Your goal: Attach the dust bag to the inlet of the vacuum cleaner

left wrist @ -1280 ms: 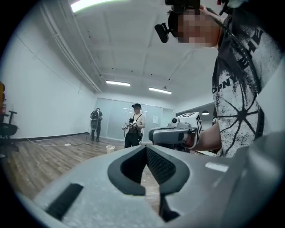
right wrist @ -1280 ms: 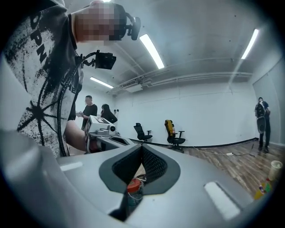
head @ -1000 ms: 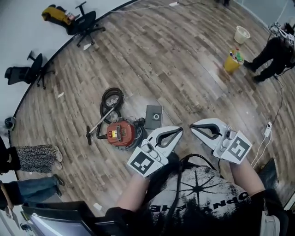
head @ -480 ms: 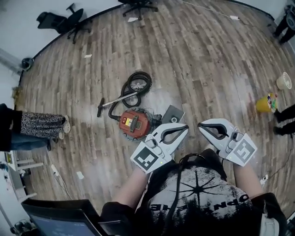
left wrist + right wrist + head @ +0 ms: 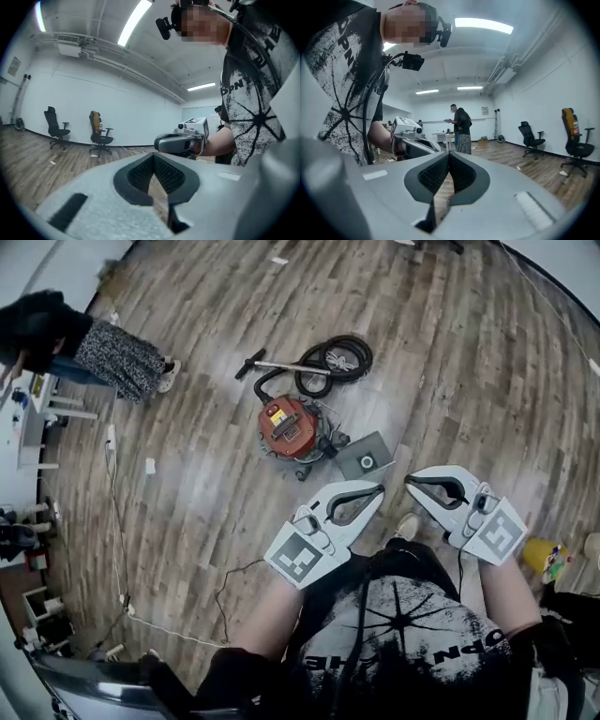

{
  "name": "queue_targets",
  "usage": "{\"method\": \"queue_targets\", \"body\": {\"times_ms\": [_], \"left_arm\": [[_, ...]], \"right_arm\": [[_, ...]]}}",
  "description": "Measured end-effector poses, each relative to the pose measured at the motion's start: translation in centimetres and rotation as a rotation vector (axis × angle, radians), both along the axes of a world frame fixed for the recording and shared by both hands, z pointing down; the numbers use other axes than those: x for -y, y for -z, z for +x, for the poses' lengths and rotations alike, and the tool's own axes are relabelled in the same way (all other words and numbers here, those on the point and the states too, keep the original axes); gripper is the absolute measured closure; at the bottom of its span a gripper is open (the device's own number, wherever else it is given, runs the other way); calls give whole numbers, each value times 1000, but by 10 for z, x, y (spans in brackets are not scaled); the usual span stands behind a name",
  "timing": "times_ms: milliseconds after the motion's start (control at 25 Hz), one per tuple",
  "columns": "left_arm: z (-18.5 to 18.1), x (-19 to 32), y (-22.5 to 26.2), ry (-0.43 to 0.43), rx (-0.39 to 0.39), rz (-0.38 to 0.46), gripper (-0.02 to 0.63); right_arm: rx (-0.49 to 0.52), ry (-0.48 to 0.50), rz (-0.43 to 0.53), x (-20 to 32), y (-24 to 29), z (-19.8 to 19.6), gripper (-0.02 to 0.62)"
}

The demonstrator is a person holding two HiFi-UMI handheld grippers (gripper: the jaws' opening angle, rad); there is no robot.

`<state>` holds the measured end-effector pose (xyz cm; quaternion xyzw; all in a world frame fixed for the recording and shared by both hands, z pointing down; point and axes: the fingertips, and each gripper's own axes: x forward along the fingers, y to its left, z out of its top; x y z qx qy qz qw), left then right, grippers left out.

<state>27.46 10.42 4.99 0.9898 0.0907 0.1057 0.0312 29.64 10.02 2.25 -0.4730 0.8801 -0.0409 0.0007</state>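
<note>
1. Left tool (image 5: 375,491): jaws pressed together, pads meeting, nothing gripped (only floor seen through the slit below the pads in its own view).
2. Right tool (image 5: 412,484): likewise closed and empty. Held out in front of the chest, tip near the left tool's tip but not touching it.
3. Vacuum cleaner (image 5: 289,426): red round body standing on the wooden floor (image 5: 450,352), ahead of both tools and well apart from them. Black hose (image 5: 336,357) coiled beyond it, wand (image 5: 281,365) lying beside the coil.
4. Dust bag (image 5: 365,457): taken to be the flat grey square with a round hole, lying on the floor just beside the red body, on the side nearer the tools. Not fitted to anything.
5. Inlet: too small at this range to tell where on the body it sits, or whether it is exposed.
6. Progress, as a judgement: right at the start. Nothing picked up, nothing attached, neither tool near the work.
7. Left to do: get down to floor level, open a tool and take the bag by its stiff edge, line the round hole up with the inlet, press it on until seated.
8. Bystander (image 5: 112,352) at the upper left, well clear of the vacuum cleaner.
</note>
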Motion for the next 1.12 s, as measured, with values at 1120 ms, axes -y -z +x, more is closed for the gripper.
{"method": "queue_targets", "body": {"times_ms": [1120], "left_arm": [[-77, 59, -128, 178, 14, -121, 612]], "right_arm": [[-290, 142, -340, 18, -248, -21, 591]]}}
